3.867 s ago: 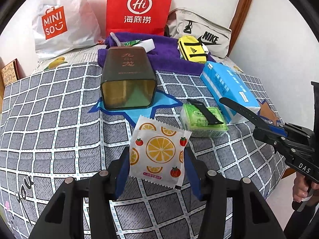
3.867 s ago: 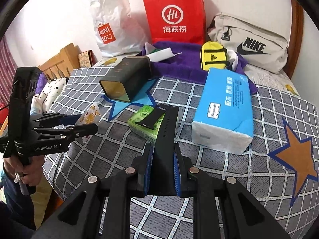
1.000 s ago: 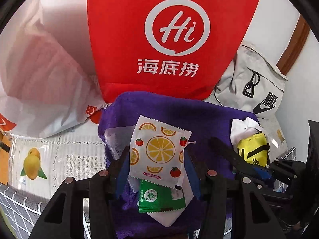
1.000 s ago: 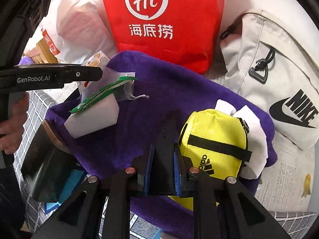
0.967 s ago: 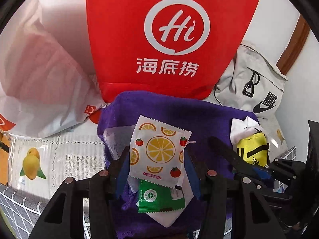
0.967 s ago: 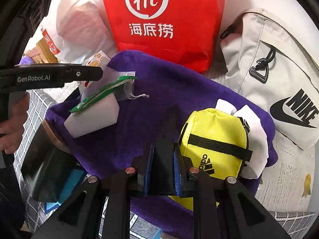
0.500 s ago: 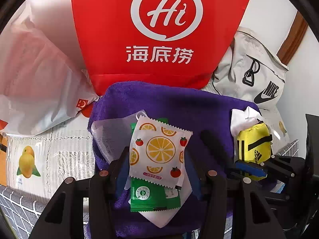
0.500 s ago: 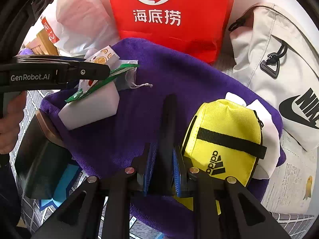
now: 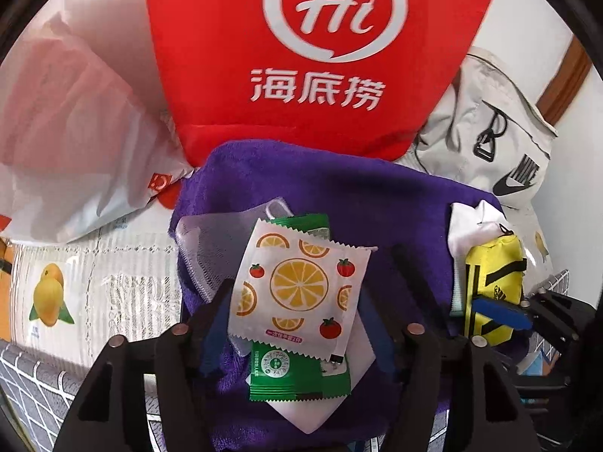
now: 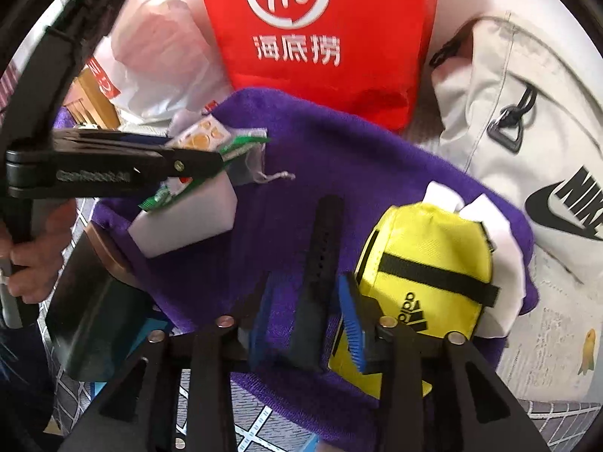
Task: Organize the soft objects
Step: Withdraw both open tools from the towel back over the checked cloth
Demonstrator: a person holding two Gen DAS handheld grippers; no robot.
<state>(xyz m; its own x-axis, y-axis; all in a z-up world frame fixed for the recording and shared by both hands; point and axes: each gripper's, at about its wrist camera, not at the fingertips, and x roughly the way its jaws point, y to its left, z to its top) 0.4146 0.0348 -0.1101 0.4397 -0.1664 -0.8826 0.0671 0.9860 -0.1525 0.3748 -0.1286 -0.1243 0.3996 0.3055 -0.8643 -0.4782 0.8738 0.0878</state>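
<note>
A purple towel (image 9: 339, 192) lies on the bed, also seen in the right wrist view (image 10: 324, 143). My left gripper (image 9: 292, 324) has its jaws spread; the orange-print packet (image 9: 297, 282) lies loose between them on a green packet (image 9: 297, 373) and a white block (image 10: 188, 222). My right gripper (image 10: 307, 312) has its jaws spread; the black strap (image 10: 320, 263) lies loose between them on the towel, beside a yellow Adidas pouch (image 10: 426, 271).
A red Hi bag (image 9: 324, 52), a white plastic bag (image 9: 75, 113) and a grey Nike bag (image 10: 527, 132) stand behind the towel. A dark tin (image 10: 90, 301) lies at the towel's left edge on the checked bedspread (image 9: 34, 380).
Both grippers have opened. The orange-print packet now lies released on the green packet, and the black strap lies released on the towel. Both grippers came slightly closer to the towel.
</note>
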